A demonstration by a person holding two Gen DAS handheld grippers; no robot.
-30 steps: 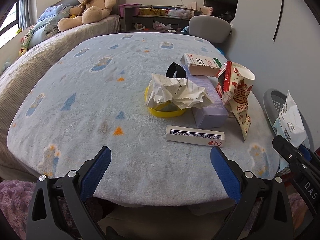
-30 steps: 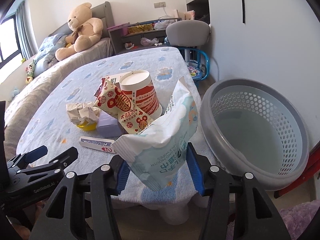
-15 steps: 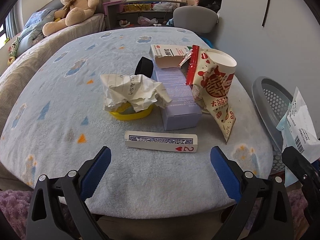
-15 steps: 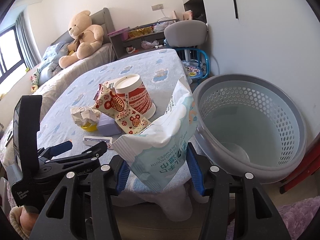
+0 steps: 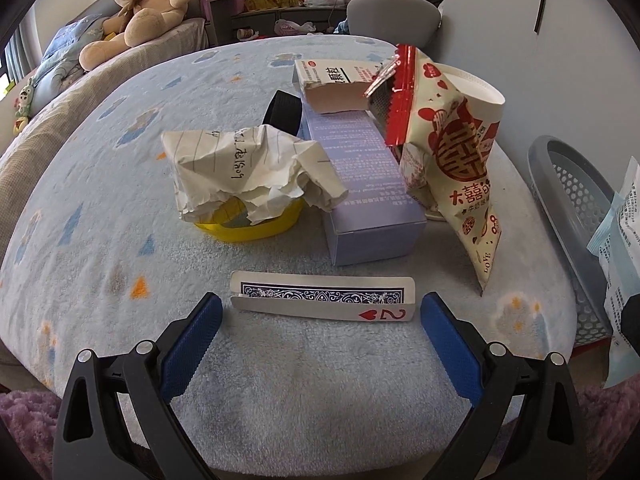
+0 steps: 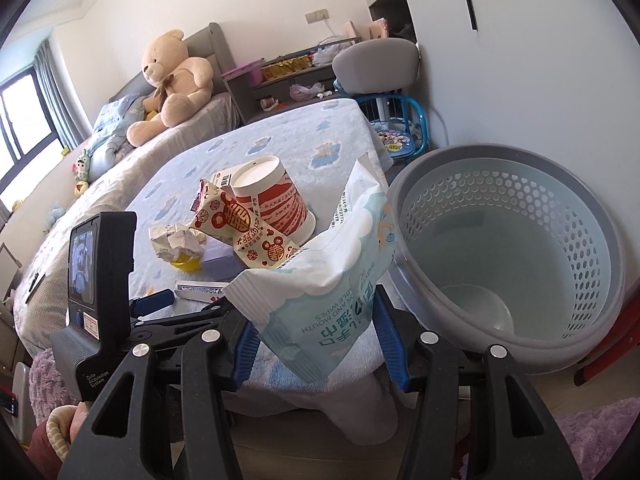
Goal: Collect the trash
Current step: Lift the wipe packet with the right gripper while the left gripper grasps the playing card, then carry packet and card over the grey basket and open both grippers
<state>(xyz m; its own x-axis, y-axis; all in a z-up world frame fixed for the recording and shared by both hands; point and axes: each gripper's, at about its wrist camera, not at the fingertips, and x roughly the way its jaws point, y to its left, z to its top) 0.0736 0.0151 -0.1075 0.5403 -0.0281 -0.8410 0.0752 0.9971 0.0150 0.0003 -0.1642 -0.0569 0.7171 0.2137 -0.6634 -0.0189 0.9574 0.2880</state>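
Bedroom table (image 5: 120,240) piled with trash: right gripper (image 6: 316,336) clamps a wipes pack (image 6: 320,292), basket (image 6: 600,320) beside it, drop next; left gripper (image 5: 320,320) wide around 1 card (image 5: 320,298) at the near edge.

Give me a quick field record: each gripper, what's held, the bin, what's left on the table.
left gripper: open, empty, fingers either side of the playing card
right gripper: shut on wipes pack
basket: beside the table, looks empty, to the right of the held pack
table: crumpled paper on yellow tape roll, purple box, snack bag, paper cup, white carton
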